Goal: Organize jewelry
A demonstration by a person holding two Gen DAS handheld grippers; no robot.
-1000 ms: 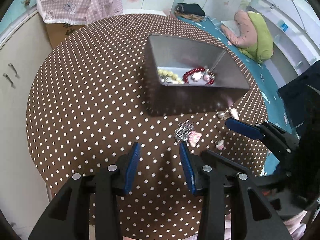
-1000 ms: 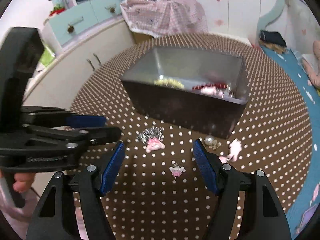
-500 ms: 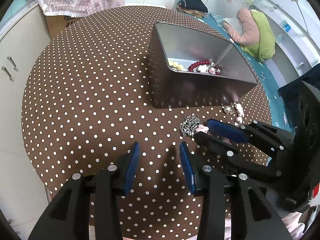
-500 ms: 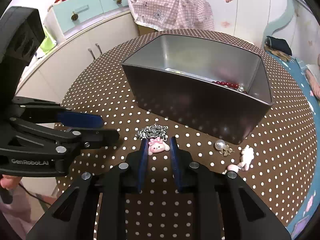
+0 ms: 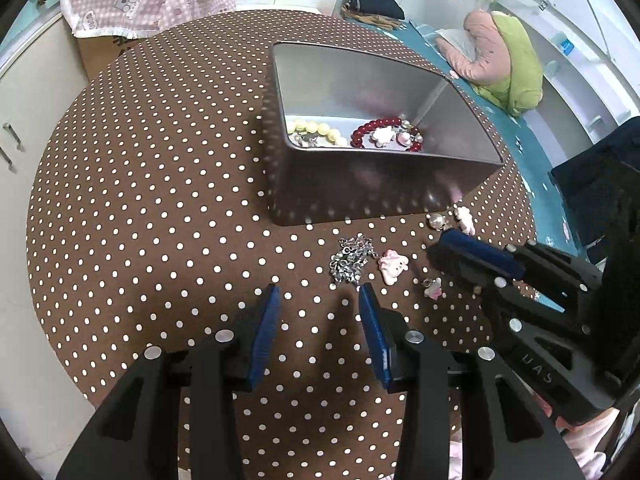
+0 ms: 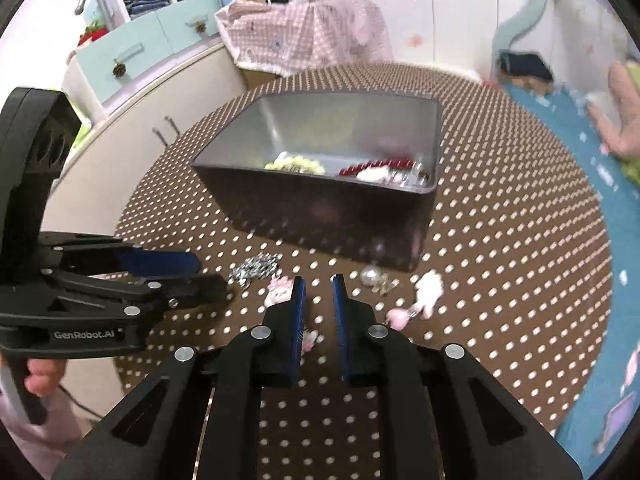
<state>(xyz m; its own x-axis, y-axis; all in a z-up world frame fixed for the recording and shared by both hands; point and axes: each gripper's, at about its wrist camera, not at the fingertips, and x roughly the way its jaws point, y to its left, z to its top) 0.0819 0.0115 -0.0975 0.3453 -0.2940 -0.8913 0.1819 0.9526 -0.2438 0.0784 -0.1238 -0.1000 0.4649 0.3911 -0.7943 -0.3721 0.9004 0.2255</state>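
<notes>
Tin (image 5: 360, 196) on dotted table — cream beads (image 5: 316, 130), red bracelet (image 5: 380, 128) inside

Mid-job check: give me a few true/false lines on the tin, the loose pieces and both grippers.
1. The red bead bracelet lies inside the metal tin. True.
2. The silver chain is already in the tin. False: it lies on the dotted tablecloth in front of the tin, beside the pink bunny charm.
3. The left gripper is clamped on the bunny charm. False: its jaws stand open over the cloth with nothing between them.
4. A pearl piece lies on the cloth near the tin's corner. True.
5. The right gripper has its jaws wide apart. False: they have just been closing to a narrow gap. A small pink charm shows through the gap, but no grip on it is visible.
</notes>
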